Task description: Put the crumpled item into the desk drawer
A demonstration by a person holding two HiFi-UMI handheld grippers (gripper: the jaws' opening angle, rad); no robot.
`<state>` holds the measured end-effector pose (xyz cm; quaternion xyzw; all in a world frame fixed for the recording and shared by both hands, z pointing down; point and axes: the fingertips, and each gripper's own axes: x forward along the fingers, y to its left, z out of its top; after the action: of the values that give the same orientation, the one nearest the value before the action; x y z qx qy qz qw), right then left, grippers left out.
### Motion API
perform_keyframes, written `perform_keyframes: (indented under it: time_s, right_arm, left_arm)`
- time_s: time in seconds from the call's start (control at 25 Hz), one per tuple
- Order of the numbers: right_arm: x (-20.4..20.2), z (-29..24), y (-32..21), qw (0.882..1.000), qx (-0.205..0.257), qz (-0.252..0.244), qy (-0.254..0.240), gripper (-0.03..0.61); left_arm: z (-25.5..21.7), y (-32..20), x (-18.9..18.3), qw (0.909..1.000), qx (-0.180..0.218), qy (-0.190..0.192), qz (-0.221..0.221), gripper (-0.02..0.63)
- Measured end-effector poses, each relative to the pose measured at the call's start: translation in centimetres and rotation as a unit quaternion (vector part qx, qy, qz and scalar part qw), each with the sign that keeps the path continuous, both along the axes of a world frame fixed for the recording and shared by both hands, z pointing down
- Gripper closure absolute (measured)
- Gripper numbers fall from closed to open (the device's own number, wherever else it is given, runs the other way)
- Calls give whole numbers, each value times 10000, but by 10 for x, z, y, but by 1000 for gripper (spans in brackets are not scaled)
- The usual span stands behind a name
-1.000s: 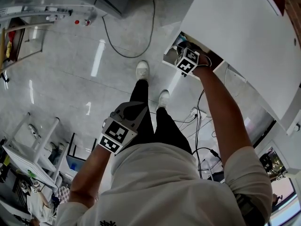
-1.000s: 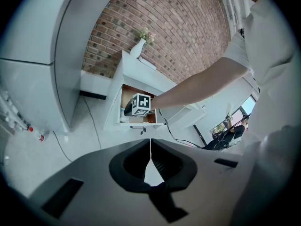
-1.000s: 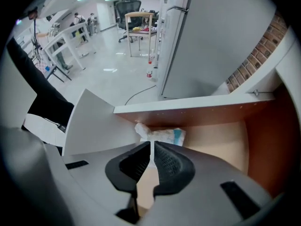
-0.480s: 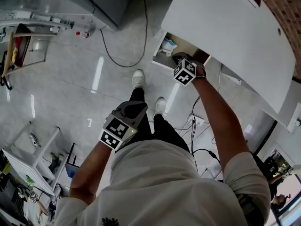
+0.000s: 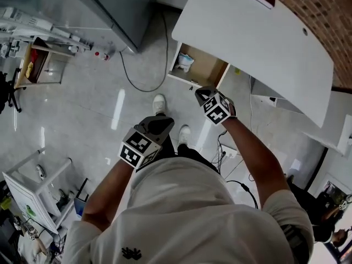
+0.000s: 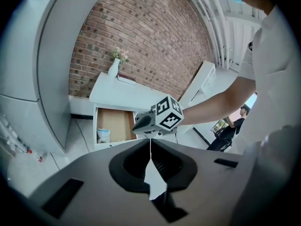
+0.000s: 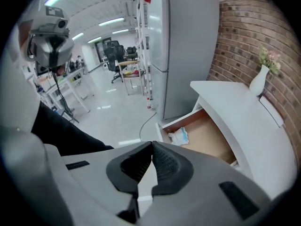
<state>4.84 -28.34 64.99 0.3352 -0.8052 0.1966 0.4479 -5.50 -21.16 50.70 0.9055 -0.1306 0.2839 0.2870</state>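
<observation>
- My left gripper (image 5: 158, 124) and right gripper (image 5: 202, 94) were both pressed closed, nothing in them.
- The crumpled item (image 5: 185, 62) lay inside the open desk drawer (image 5: 208, 70), right gripper near its front.

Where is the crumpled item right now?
In the head view, the crumpled item lies inside the open desk drawer, near its front corner on the view's left, just ahead of the shut right gripper.
</observation>
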Motion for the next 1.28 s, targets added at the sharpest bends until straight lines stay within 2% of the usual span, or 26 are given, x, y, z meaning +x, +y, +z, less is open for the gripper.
perform_keyframes:
  time_s: [0.36,0.64,0.92,1.28]
  right_arm:
    - [4,-91,126,9953,-202,434,-838,549]
    - [12,-148,198,9900,-67,648,-1250,549]
    - [28,-176,243,9878,99,741,-1363,549]
    - [49,-196,266,9851,304,893,-1435,549]
  left_arm:
    - [-42,75,24,9990,423,-145,63,589]
    - [-73,114,32,9979,635,-104,-109,589]
    - [-84,152,43,9982,575,-63,-171,589]
    - [-97,175,69,9976,688,-11,13,589]
